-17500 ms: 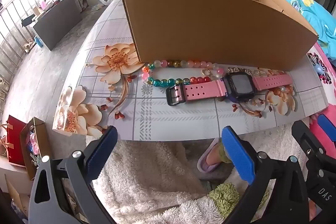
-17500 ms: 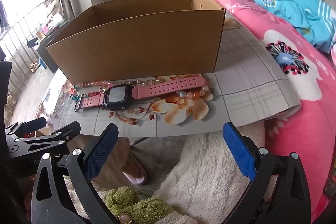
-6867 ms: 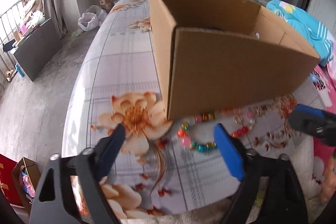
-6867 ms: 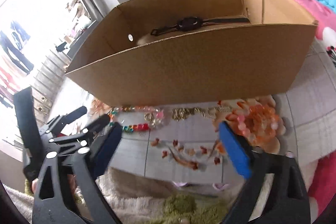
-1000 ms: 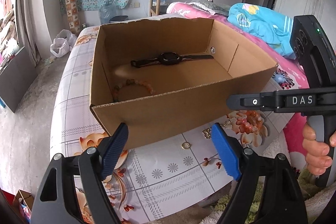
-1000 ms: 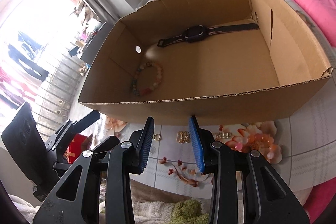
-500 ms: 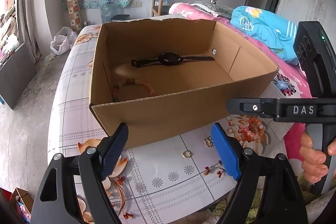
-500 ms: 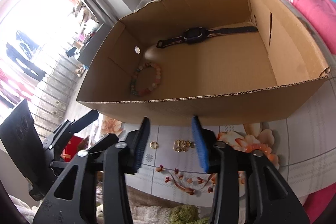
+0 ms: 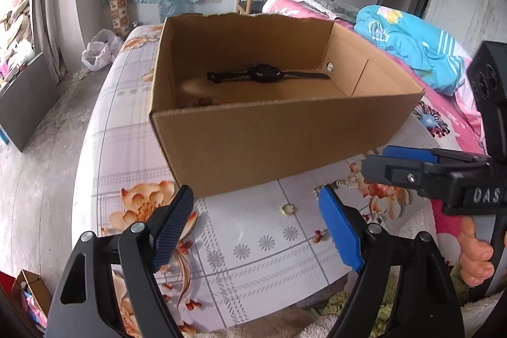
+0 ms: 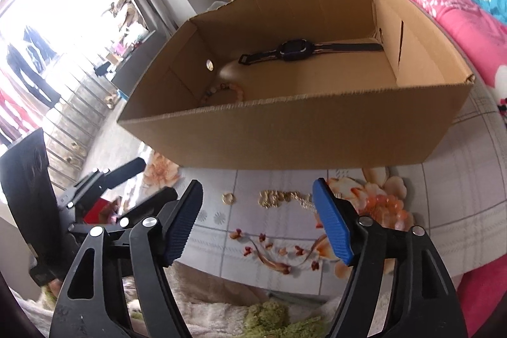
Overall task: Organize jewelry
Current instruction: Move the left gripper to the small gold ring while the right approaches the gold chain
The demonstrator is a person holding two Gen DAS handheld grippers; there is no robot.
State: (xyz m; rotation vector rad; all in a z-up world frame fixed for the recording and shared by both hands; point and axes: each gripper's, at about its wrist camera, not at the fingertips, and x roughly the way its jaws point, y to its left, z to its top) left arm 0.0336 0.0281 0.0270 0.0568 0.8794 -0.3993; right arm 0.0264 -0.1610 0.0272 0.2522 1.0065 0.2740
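Right tool [image 10: 256,220] wider than before, apparently empty.

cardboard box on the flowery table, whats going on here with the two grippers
A person is sorting jewelry into the cardboard box with a gripper in each hand. A watch and a beaded bracelet already lie inside. A gold ring and a gold chain are on the table in front of the box. The right gripper hangs above the chain, jaws opening, nothing between them. The left gripper is open and empty near the ring.
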